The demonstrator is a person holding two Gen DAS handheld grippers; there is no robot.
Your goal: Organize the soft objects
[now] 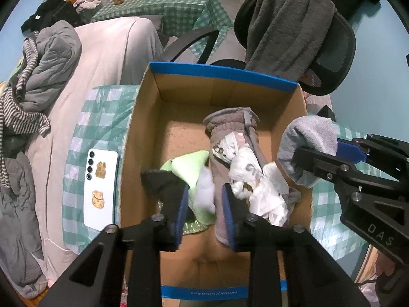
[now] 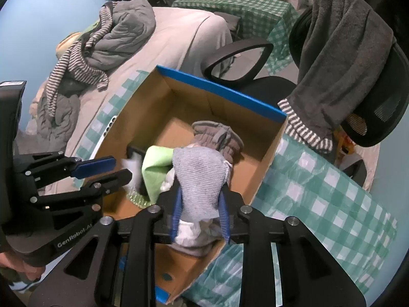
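Both grippers hang over an open cardboard box (image 1: 219, 117) with a blue rim, which sits on a green checked cloth (image 2: 319, 179) at the edge of a bed. The left gripper (image 1: 204, 207) points steeply down into the box with its 2 blue pads (image 1: 182, 209) spread; a white and pale green cloth (image 1: 196, 179) lies blurred in the gap and no pad visibly presses on it, so in my judgement it is being let go to drop onto the box floor. The right gripper (image 2: 200, 212) pinches a grey knitted sock (image 2: 202, 179) between its blue pads, the bundle bulging out above the fingertips; in the left wrist view it hangs right at the box's right wall. Already inside lie a brown fleece garment (image 1: 230, 125) and a crumpled white printed cloth (image 1: 258, 184) along the right side, while the far left of the floor is bare. To do this step well, I would lift the left gripper straight up, so its pads do not snag the green cloth and drag it out again. Then the right gripper should carry the sock well past the rim, over a free patch, before its jaws part; released at the wall, the sock could catch on the cardboard edge or tumble onto the checked cloth. A white phone (image 1: 101, 186) lies just beside the box on the left and needs no touching.
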